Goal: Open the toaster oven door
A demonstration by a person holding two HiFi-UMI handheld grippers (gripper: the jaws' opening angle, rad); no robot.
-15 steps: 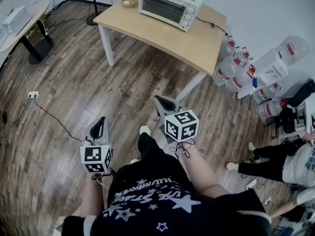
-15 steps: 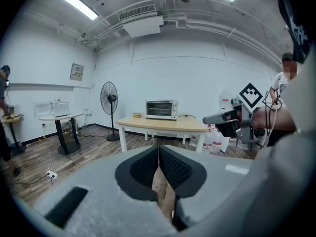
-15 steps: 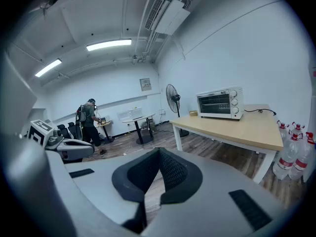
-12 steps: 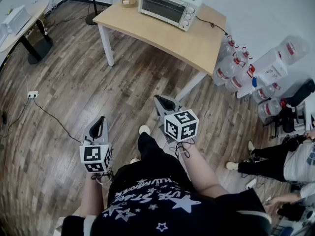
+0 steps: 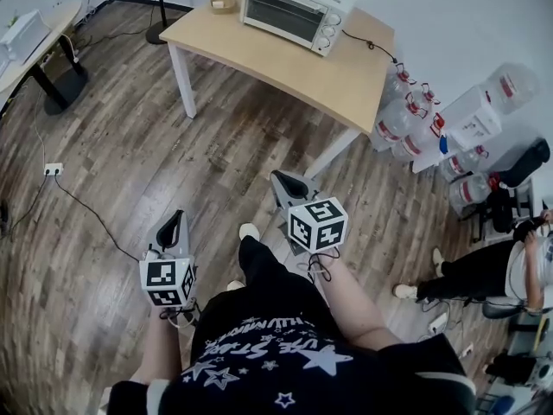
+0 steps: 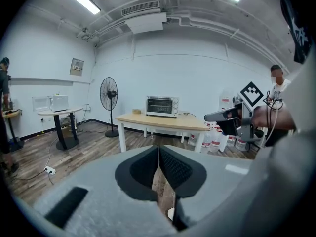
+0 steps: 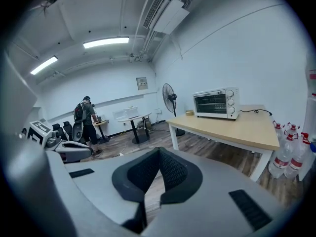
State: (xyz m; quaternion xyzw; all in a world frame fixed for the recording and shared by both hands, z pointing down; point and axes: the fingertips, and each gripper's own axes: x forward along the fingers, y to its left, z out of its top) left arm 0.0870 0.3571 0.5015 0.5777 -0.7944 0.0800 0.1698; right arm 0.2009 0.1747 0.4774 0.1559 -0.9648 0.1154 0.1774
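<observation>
A white toaster oven (image 5: 295,11) with its glass door closed stands at the far end of a light wooden table (image 5: 285,59). It also shows small in the left gripper view, toaster oven (image 6: 161,105), and in the right gripper view, toaster oven (image 7: 216,103). Both grippers are held low over the floor, far short of the table. My left gripper (image 5: 173,223) is shut and empty. My right gripper (image 5: 285,180) is shut too, with nothing between its pads.
Water bottles (image 5: 415,115) crowd the floor right of the table. A small box (image 5: 223,3) sits on the table's far left corner. A fan stand (image 5: 162,28) and a round side table (image 5: 39,41) are at left. A cable (image 5: 86,210) crosses the floor. A seated person (image 5: 492,275) is at right.
The whole view has shifted slightly; the table sits a little farther up and left. Both grippers stay shut and keep their places. The person at right has moved.
</observation>
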